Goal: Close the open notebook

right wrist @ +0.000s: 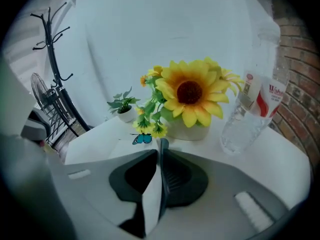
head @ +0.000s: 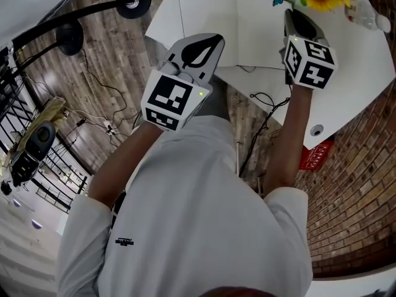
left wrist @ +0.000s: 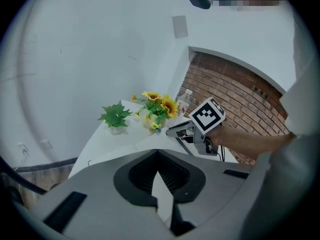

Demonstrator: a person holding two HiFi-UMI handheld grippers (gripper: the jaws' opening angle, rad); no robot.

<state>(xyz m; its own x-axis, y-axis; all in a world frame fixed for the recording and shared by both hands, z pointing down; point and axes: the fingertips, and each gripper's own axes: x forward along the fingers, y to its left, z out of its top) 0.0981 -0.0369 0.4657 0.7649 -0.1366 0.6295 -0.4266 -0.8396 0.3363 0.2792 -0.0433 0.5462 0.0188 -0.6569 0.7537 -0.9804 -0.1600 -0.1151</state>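
Observation:
The open notebook [head: 229, 30] lies with white pages up on the white table [head: 352, 73], near the person. My right gripper [head: 288, 12] is at the notebook's right-hand edge, just in front of the sunflowers. In the right gripper view its jaws [right wrist: 161, 145] stand nearly together with a white sheet edge running up between them. The left gripper view shows that gripper [left wrist: 170, 131] with the sheet [left wrist: 147, 141] raised at its tip. My left gripper [head: 218, 39] hangs over the notebook's near left part, jaws together and nothing in them.
A pot of sunflowers [right wrist: 192, 99] and a clear water bottle [right wrist: 250, 114] stand right behind the right gripper. A small green plant [left wrist: 116, 118] sits at the table's far side, and a blue butterfly ornament [right wrist: 142, 139] is beside the flowers. A black cable [head: 266, 104] hangs off the near table edge.

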